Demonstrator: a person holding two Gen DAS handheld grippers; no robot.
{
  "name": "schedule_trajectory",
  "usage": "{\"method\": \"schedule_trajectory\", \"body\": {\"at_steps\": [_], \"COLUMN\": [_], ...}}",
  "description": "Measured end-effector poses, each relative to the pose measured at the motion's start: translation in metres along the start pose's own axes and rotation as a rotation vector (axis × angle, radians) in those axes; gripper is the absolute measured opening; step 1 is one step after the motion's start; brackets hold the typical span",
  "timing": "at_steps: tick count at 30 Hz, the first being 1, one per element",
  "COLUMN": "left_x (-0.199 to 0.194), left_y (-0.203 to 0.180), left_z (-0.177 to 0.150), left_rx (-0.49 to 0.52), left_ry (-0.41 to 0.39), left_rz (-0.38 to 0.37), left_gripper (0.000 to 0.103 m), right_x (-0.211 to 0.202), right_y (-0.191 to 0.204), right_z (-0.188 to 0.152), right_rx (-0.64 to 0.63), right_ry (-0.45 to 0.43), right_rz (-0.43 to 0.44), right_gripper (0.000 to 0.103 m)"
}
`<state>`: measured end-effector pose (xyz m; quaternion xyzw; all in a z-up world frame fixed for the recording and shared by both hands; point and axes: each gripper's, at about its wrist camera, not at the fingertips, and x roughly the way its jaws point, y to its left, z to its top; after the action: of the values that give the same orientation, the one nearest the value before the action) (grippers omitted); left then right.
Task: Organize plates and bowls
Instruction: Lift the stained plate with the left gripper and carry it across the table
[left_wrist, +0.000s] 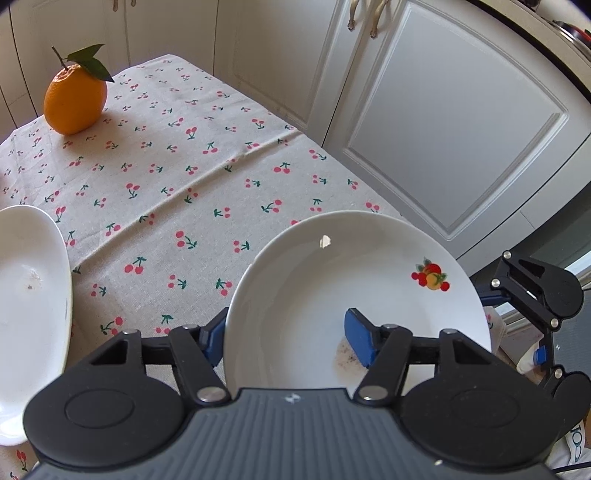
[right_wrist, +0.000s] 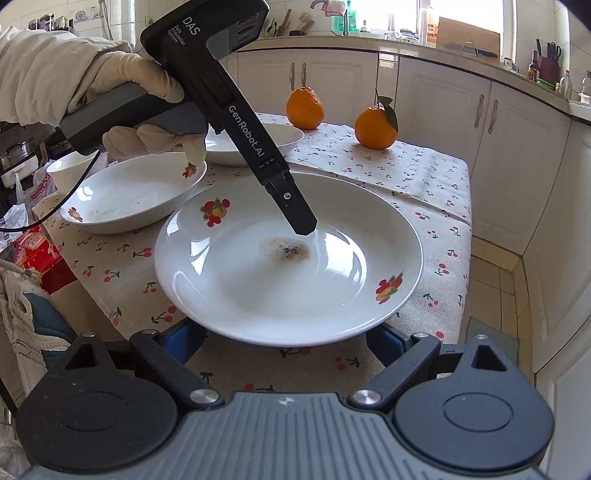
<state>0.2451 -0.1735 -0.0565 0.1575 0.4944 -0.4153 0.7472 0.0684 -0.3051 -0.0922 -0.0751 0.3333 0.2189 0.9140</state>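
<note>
- The plate (right_wrist: 288, 280), white with fruit decals on its rim, sits near the front edge of the table (right_wrist: 417, 173) on a cherry-print tablecloth (left_wrist: 166, 184); its well holds only a small brownish stain (right_wrist: 284, 250), no food.
- Just behind it on the left in the right wrist view stands a white shallow bowl (right_wrist: 129, 199) with the same fruit print, with faint dark specks in its bottom.
- Behind that one lies another white shallow dish (right_wrist: 277, 138), partly hidden by the left tool; its contents cannot be told.
- A small white bowl (right_wrist: 64, 171) stands at the far left edge of the table; its inside does not show.
- Two oranges stand at the back of the table: one bare (right_wrist: 305, 108), one with a leaf (right_wrist: 376, 127).
- The left gripper (left_wrist: 284, 341) straddles the plate's rim: one blue finger (left_wrist: 360, 341) lies inside the well beside the stain, the other sits outside and under the rim. The gap between them is partly closed; whether the pads press the rim cannot be told.
- A gloved hand (right_wrist: 122, 85) holds the left tool, its tip reaching down into the plate's well.
- The right gripper (right_wrist: 286, 341) stands with its jaws spread wide, its blue fingers at either side below the plate's near rim, not visibly touching it.
</note>
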Motion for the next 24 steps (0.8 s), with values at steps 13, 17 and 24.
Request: {"method": "schedule_trajectory", "body": {"at_steps": [13, 17, 24], "left_x": [-0.002, 0.006, 0.025], "left_y": [0.019, 0.027, 0.042], "left_z": [0.035, 0.051, 0.072], "left_rx": [-0.025, -0.021, -0.037], "left_ry": [-0.077, -0.096, -0.11], "left_rz": [0.007, 0.007, 0.005], "left_gripper": [0.063, 0.063, 0.063], "right_x": [0.013, 0.023, 0.039], "right_y": [-0.038, -0.052, -0.071], "right_z": [0.028, 0.033, 0.039], "right_rx": [-0.049, -0.04, -0.012], "right_ry": [-0.007, -0.006, -0.004], "right_rz": [-0.006, -0.014, -0.035], "right_gripper": [0.096, 0.096, 0.096]}}
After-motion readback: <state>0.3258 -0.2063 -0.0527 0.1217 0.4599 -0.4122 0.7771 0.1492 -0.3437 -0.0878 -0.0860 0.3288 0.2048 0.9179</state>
